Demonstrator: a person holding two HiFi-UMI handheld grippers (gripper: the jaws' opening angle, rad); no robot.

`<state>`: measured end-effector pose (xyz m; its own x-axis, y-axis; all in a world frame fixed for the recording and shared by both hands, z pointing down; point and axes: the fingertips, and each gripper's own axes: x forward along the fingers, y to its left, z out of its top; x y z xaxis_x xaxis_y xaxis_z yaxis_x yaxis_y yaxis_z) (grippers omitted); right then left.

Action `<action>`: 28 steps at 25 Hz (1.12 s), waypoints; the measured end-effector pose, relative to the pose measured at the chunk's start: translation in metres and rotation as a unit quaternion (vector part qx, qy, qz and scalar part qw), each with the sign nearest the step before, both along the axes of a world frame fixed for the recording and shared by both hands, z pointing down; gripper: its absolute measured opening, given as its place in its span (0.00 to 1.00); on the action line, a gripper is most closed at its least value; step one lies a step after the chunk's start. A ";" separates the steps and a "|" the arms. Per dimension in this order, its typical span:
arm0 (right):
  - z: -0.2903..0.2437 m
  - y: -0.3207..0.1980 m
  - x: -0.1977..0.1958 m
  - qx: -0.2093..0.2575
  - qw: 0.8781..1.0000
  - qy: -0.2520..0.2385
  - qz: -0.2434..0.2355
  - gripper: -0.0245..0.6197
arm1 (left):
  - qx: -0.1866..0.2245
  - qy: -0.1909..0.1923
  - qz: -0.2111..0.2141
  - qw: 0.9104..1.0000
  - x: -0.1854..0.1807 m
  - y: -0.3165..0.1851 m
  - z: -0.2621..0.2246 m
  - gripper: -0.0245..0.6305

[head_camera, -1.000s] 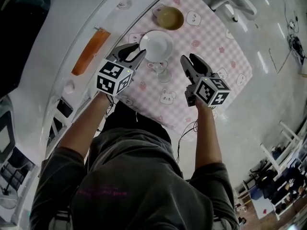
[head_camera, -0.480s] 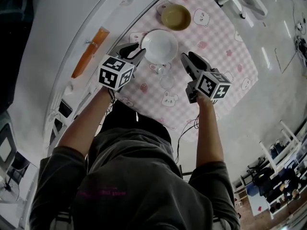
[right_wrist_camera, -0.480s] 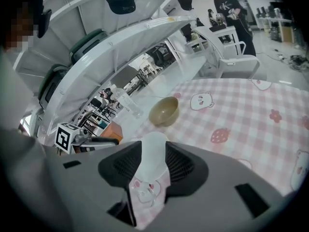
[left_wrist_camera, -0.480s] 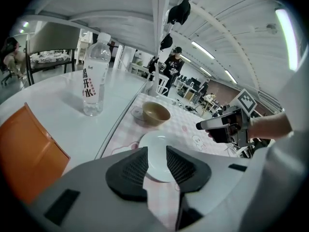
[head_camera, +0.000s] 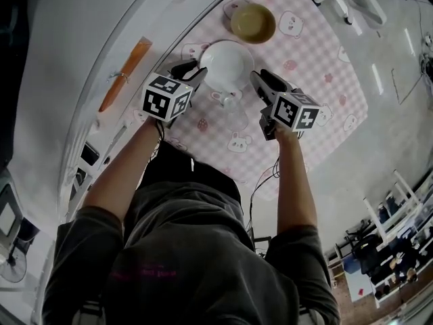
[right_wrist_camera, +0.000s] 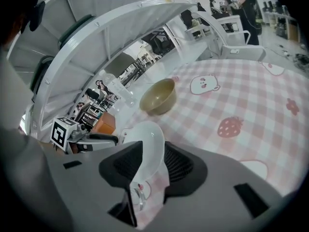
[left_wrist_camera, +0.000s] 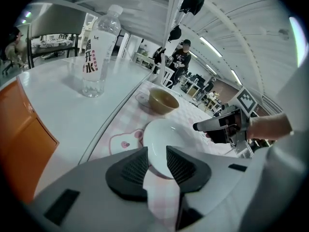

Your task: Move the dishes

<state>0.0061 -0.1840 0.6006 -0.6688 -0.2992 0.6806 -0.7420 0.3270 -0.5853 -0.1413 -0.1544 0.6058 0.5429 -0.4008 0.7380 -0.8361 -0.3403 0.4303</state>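
Pink checked cloth (head_camera: 318,66) printed with bears and strawberries covers one end of a white table (head_camera: 81,59). On it the white dish (head_camera: 227,64) sits upright, about midway across the cloth.

The left gripper (head_camera: 191,71) is at the dish's left rim. In the left gripper view the near rim lies in the gap between the two ribbed pads (left_wrist_camera: 131,169). The pads stand apart and show no press on the rim.

The right gripper (head_camera: 260,75) is at the opposite rim. Its jaws have just been closing with the rim between them, and they are not yet clamped on it.

Both grippers slant forward and down toward the table. Their marker cubes face up, the left cube (head_camera: 166,97) and the right cube (head_camera: 295,110). Behind them the left forearm (head_camera: 122,175) and right forearm (head_camera: 294,181) reach out bare from dark grey sleeves, nearly straight and converging slightly on the dish.

A clear glass (head_camera: 228,100) stands just at the dish's near edge, between the two grippers; whether it touches the dish I cannot tell. Farther along the cloth sits a brown bowl (head_camera: 252,22), apart from the dish. Off the cloth, an orange object (head_camera: 125,73) lies on the bare table to the left, and a water bottle (left_wrist_camera: 99,47) stands upright there.
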 end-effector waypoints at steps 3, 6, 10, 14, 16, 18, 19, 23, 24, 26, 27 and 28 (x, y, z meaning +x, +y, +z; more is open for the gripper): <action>0.011 0.000 0.000 -0.013 1.000 0.005 0.000 0.26 | -0.012 -0.003 0.003 1.000 0.001 0.001 0.009 0.22; 0.019 0.000 -0.001 -0.022 1.000 0.011 0.001 0.25 | -0.023 -0.006 -0.001 1.000 -0.002 0.001 0.016 0.21; 0.026 0.001 -0.003 -0.030 0.999 0.015 0.000 0.25 | -0.038 0.006 -0.011 0.999 -0.004 0.001 0.020 0.21; 0.031 0.001 -0.005 -0.033 0.999 0.014 -0.002 0.23 | -0.045 0.006 -0.007 0.999 -0.003 0.002 0.023 0.21; 0.031 0.001 -0.007 -0.034 0.999 0.013 -0.004 0.23 | -0.046 0.007 -0.004 0.999 -0.001 0.001 0.024 0.21; 0.032 0.001 -0.009 -0.035 0.999 0.012 -0.006 0.21 | -0.049 0.008 -0.002 0.999 0.001 0.002 0.025 0.21; 0.032 0.002 -0.009 -0.035 0.999 0.013 -0.007 0.20 | -0.050 0.007 -0.002 0.999 0.002 0.002 0.026 0.21; 0.034 0.003 -0.009 -0.039 0.999 0.019 -0.004 0.18 | -0.055 0.004 0.000 0.998 0.003 0.002 0.028 0.20; 0.034 0.004 -0.009 -0.040 0.999 0.019 -0.002 0.17 | -0.056 0.003 0.000 0.998 0.003 0.002 0.028 0.19; 0.035 0.004 -0.008 -0.041 0.999 0.018 0.002 0.15 | -0.057 0.004 -0.001 0.998 0.003 0.002 0.028 0.18; 0.035 0.004 -0.008 -0.041 0.999 0.017 0.003 0.15 | -0.057 0.004 -0.002 0.998 0.002 0.002 0.029 0.18; 0.035 0.004 -0.009 -0.041 0.999 0.016 0.004 0.14 | -0.057 0.004 -0.003 0.998 0.002 0.002 0.029 0.17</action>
